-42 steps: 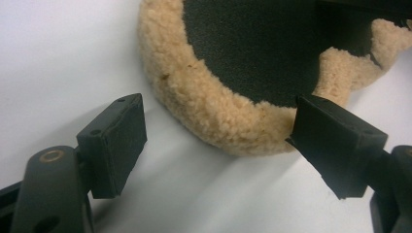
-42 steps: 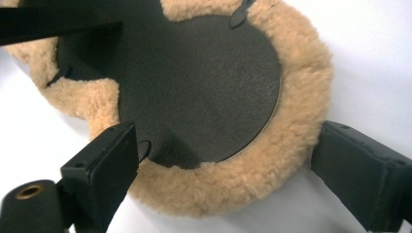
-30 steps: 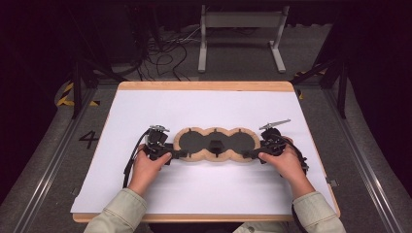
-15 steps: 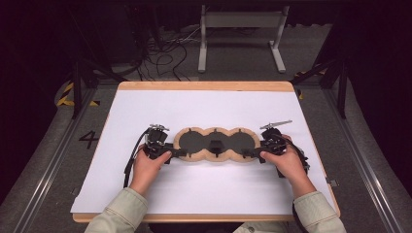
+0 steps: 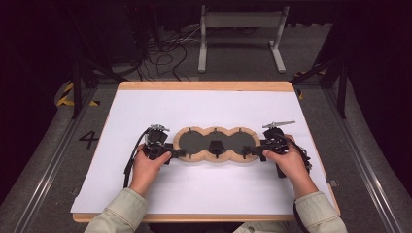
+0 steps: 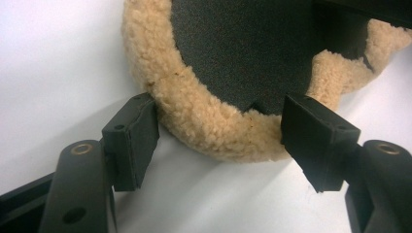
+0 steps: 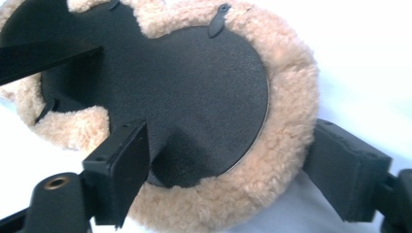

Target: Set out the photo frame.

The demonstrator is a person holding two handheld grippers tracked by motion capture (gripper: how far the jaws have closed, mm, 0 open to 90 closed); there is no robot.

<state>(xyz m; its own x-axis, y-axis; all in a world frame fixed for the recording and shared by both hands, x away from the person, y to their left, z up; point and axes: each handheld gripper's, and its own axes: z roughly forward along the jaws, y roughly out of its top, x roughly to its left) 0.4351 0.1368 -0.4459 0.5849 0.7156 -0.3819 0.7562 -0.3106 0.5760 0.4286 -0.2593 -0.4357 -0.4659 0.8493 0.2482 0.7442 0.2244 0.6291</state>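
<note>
The left gripper [image 6: 218,141] is standing with its 2 jaws apart and has just been closing; the fleece rim [image 6: 204,121] of the 3-lobed pad [image 5: 215,144] is lying between them. The left-hand pad of this gripper is touching the outer edge of the fleece, while the right-hand pad is sitting just beside the rim at the dark inner panel [image 6: 243,48]; a firm grip cannot be told.

The right gripper [image 7: 233,165] is likewise standing with its 2 jaws apart and has just been closing. One pad is resting over the dark panel [image 7: 184,87] inside the rim, and the other is sitting against the outside of the fleece [image 7: 291,121], so the end lobe's rim is lying between them.

In the high view, the left gripper [image 5: 176,153] and right gripper [image 5: 251,151] are meeting opposite ends of the pad, which is lying flat between them on the white sheet [image 5: 209,104] covering the surface [image 5: 204,86]. Beyond the grippers, the left hand [image 5: 148,167] and right hand [image 5: 287,162] are holding the gripper bodies, with a cable [image 5: 130,162] trailing from the left one.
</note>
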